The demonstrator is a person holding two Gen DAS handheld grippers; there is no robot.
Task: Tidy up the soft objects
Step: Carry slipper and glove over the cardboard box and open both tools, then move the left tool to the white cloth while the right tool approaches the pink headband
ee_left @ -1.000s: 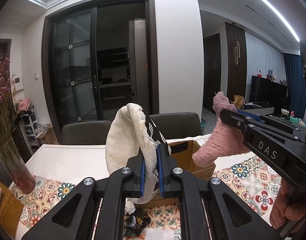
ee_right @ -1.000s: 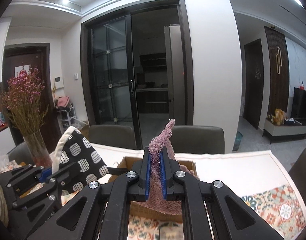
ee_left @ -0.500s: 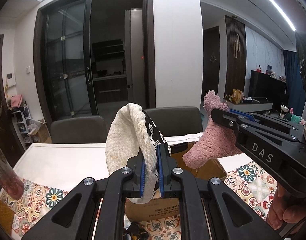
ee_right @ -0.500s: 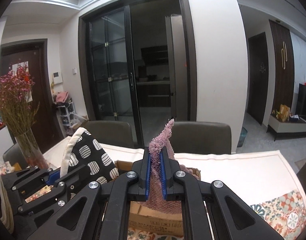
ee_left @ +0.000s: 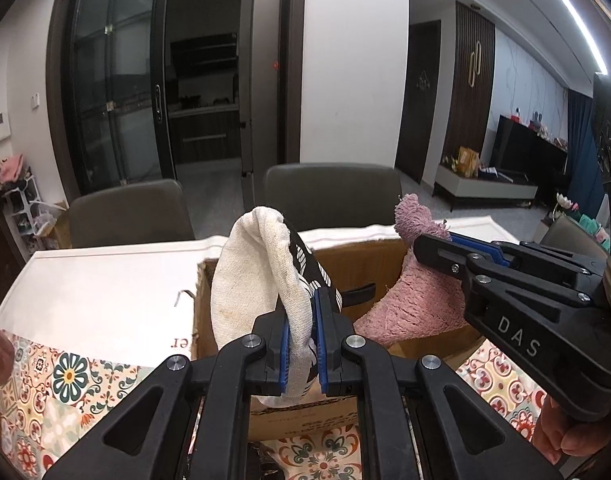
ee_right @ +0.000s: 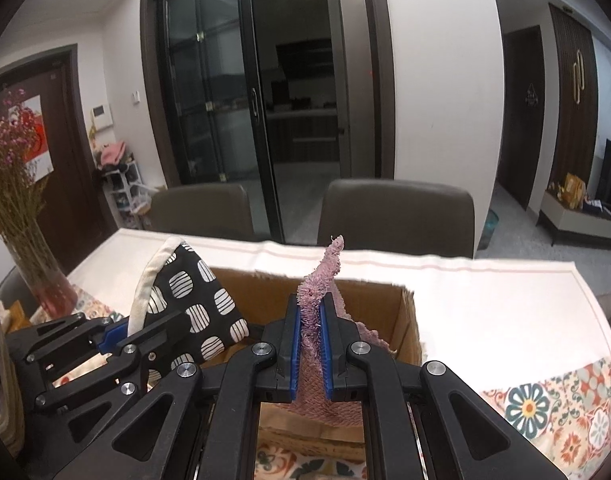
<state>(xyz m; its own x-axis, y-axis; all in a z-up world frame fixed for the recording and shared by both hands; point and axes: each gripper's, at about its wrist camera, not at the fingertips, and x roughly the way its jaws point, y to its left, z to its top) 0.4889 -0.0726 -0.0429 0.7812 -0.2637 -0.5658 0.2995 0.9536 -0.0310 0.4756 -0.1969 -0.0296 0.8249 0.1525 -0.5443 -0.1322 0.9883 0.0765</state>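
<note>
A: What does the left claw (ee_left: 301, 344) hold?

B: It is closed tightly on an oven mitt (ee_left: 257, 276). The mitt is cream on one side and black with white striped spots on the other. It stands up between the blue pads, and its round end points upward. In the right wrist view the same oven mitt (ee_right: 189, 300) shows its black spotted side, at the left of the box.

A: And the right claw (ee_right: 309, 344)?

B: This one is also closed, on a pink fluffy cloth (ee_right: 317, 320). A thin corner of the cloth rises above the pads, and the rest hangs down below them. From the left wrist view, the right claw (ee_left: 429, 244) comes in from the right side and the pink fluffy cloth (ee_left: 409, 304) hangs under it.

A: Where are these two things compared with the box?

B: Both are held over the open cardboard box (ee_left: 361, 268), the mitt at the left part and the cloth at the right part. I cannot tell if the lower edge of the cloth touches the inside of the box. The cardboard box (ee_right: 389, 308) stands on the tabletop (ee_right: 485, 304), which has a white cover and, nearer to the cameras, a mat with coloured flower tiles (ee_left: 69, 376).

A: Anything more around?

B: Two dark chairs (ee_right: 397, 216) stand behind the tabletop, and a glass vase with dried purple flowers (ee_right: 13, 184) is at the left edge.
</note>
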